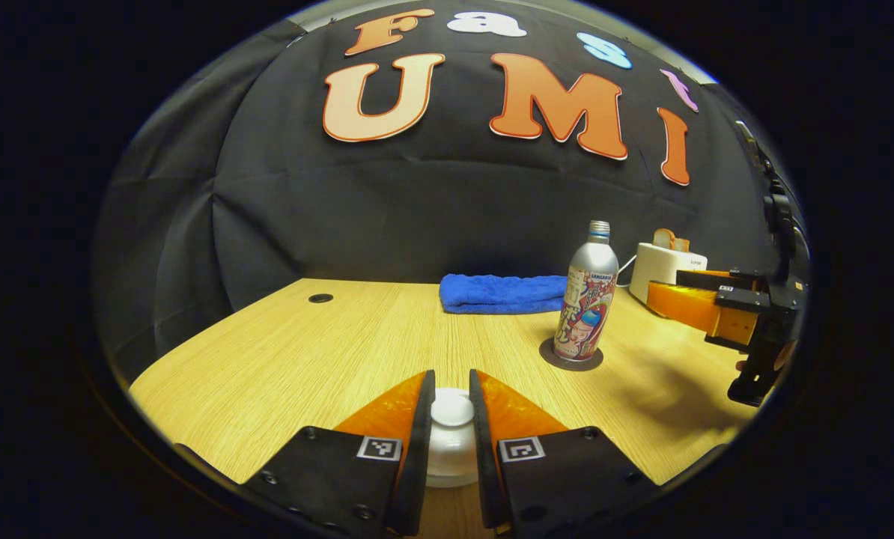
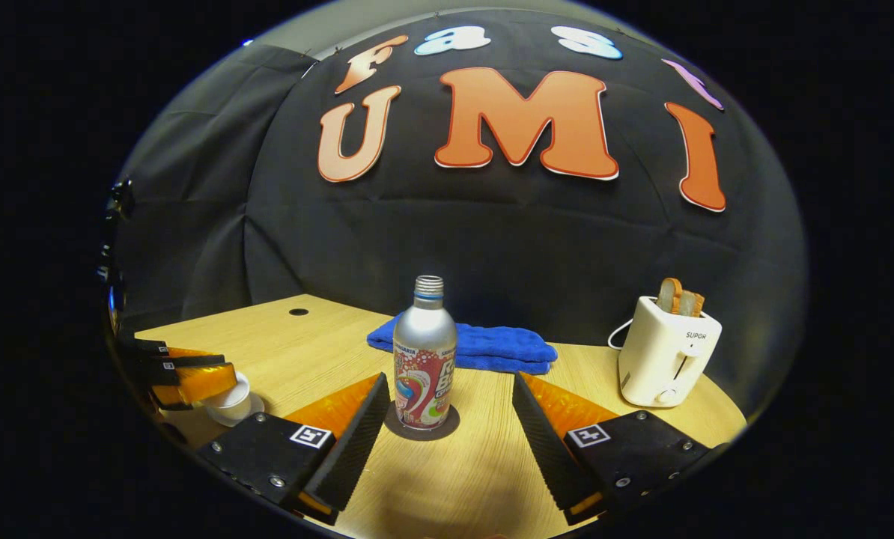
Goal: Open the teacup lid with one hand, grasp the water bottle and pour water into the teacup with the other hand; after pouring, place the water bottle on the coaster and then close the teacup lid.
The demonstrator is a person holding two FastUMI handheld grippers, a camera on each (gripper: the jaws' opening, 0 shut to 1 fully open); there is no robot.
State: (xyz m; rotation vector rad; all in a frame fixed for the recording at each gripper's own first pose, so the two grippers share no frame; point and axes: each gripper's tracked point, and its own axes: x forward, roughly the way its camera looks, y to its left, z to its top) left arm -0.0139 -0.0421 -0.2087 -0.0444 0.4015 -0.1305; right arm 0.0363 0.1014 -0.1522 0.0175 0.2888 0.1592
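Left of the bottle (image 1: 586,299), which stands on its coaster (image 1: 570,355), the left gripper (image 1: 451,400) pinches the cup's lid (image 1: 451,410) by its knob, likely light but brittle, while the right gripper (image 2: 447,408) gapes empty before the slick-looking metal bottle, best taken mid-body.

Recording booth: black cloth wall (image 2: 492,239); wooden table (image 2: 484,464); toaster (image 2: 668,352)

Count on the table

I see one water bottle (image 2: 424,352), one coaster (image 2: 447,428), one teacup (image 1: 451,442), one blue towel (image 2: 484,346), one toaster (image 2: 668,352), two toast slices (image 2: 679,298).
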